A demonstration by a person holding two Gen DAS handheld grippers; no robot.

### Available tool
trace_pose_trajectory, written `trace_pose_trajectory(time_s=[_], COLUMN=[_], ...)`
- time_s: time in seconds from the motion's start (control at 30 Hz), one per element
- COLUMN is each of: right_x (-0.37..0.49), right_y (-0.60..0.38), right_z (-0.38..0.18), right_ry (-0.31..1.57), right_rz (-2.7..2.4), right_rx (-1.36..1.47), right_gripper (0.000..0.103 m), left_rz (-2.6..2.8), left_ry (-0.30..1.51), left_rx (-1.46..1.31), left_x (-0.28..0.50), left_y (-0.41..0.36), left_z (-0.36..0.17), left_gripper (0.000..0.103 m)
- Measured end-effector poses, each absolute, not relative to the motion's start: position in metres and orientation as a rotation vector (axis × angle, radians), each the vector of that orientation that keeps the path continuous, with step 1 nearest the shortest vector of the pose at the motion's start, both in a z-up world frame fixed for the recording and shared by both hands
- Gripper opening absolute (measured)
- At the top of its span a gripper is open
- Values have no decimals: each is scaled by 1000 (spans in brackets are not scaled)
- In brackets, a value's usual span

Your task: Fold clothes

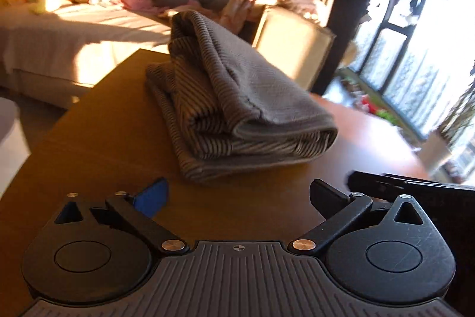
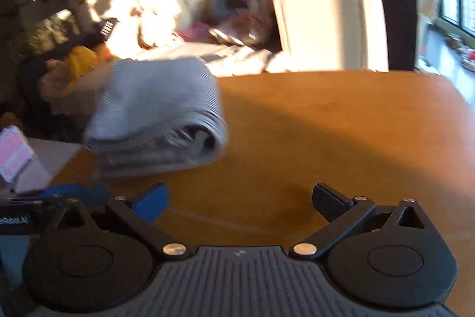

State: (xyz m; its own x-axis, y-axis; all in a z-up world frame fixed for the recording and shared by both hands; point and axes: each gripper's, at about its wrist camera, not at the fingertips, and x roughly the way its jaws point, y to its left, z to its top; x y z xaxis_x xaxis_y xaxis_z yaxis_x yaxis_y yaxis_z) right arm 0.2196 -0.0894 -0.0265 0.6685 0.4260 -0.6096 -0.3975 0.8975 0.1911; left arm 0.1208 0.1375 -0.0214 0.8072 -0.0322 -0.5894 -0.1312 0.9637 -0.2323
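A grey striped garment point(image 1: 231, 106), folded into a thick bundle, lies on the brown wooden table point(image 1: 104, 144). My left gripper point(image 1: 237, 195) is open and empty, just short of the bundle's near edge. In the right wrist view the same bundle point(image 2: 157, 121) sits to the upper left, blurred. My right gripper point(image 2: 240, 198) is open and empty over bare table, to the right of the bundle. The tip of the other gripper shows at the right edge of the left wrist view point(image 1: 400, 183).
A sunlit sofa point(image 1: 74, 28) with stuffed toys and pink cloth stands behind the table. A cream box point(image 1: 291, 46) stands near the table's far edge. Windows point(image 1: 415, 55) are at the right. The table's far edge point(image 2: 326, 73) crosses the right wrist view.
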Motion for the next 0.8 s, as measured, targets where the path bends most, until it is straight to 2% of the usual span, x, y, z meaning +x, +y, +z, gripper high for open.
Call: trace_pose_trajectory(time_s=[0.17,0.3,0.5,0.8], right_x=[202,202,234,241], right_y=[-91,-88,-102,-101], right_z=[-29,-31,-33,-35], right_ry=[660,613,686,688], right_rz=[308,267,370,329], right_rx=[-200,-262,-123,-121], right_gripper=[103,103,103,103], left_rz=[219,345,286,294], left_ry=[675,687,691,692], left_rx=[-154,-129,-98,-100], left_x=[124,129,153,160], left_y=[109,92,85,84], left_z=[-23,-25,-25,-26], left_gripper=[103,103,103,103])
